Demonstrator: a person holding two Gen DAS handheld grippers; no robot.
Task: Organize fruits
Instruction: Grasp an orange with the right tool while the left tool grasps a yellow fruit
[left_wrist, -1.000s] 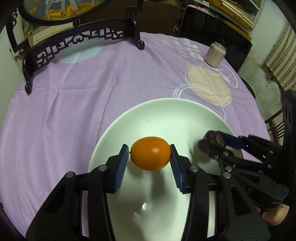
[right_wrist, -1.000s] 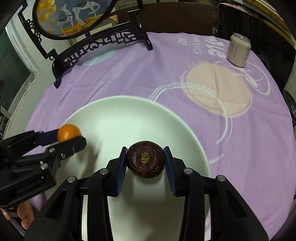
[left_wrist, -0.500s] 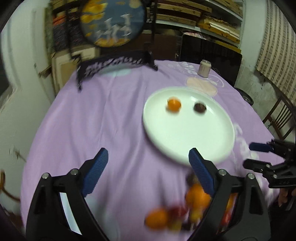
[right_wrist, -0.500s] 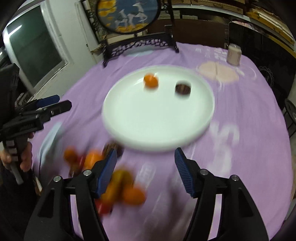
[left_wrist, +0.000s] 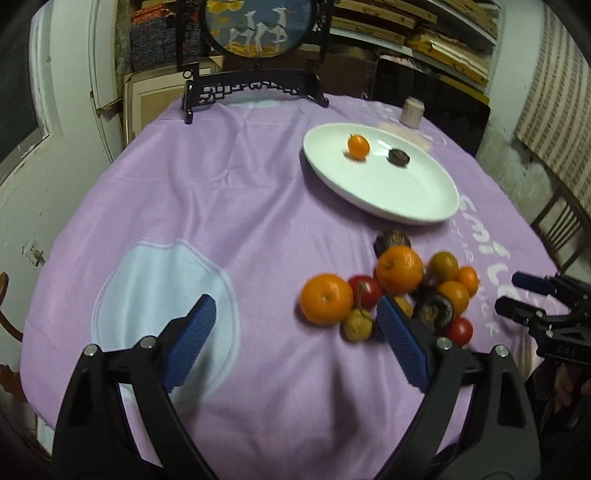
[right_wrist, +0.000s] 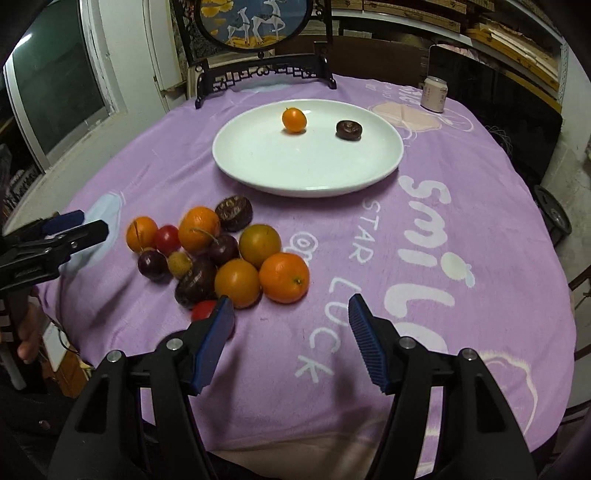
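A white plate (right_wrist: 258, 162) (left_wrist: 424, 192) on the purple cloth holds a small orange kumquat (right_wrist: 294, 119) (left_wrist: 358, 146) and a dark brown fruit (right_wrist: 348, 130) (left_wrist: 399, 157). A pile of several fruits, oranges (right_wrist: 283, 277) (left_wrist: 325, 299), red and dark ones, lies on the cloth nearer me. My left gripper (left_wrist: 295, 339) is open and empty, low over the cloth left of the pile. My right gripper (right_wrist: 290, 332) is open and empty, just in front of the pile. Each gripper shows in the other's view (right_wrist: 74, 225) (left_wrist: 517, 291).
A drink can (right_wrist: 436, 94) (left_wrist: 412, 112) stands at the far right of the round table. A dark carved stand with a round painted screen (right_wrist: 255, 22) (left_wrist: 255, 26) stands at the back edge. Chairs and shelves surround the table.
Both grippers let go of the kumquat and the dark fruit on the plate, opened, and pulled back toward me to the fruit pile.
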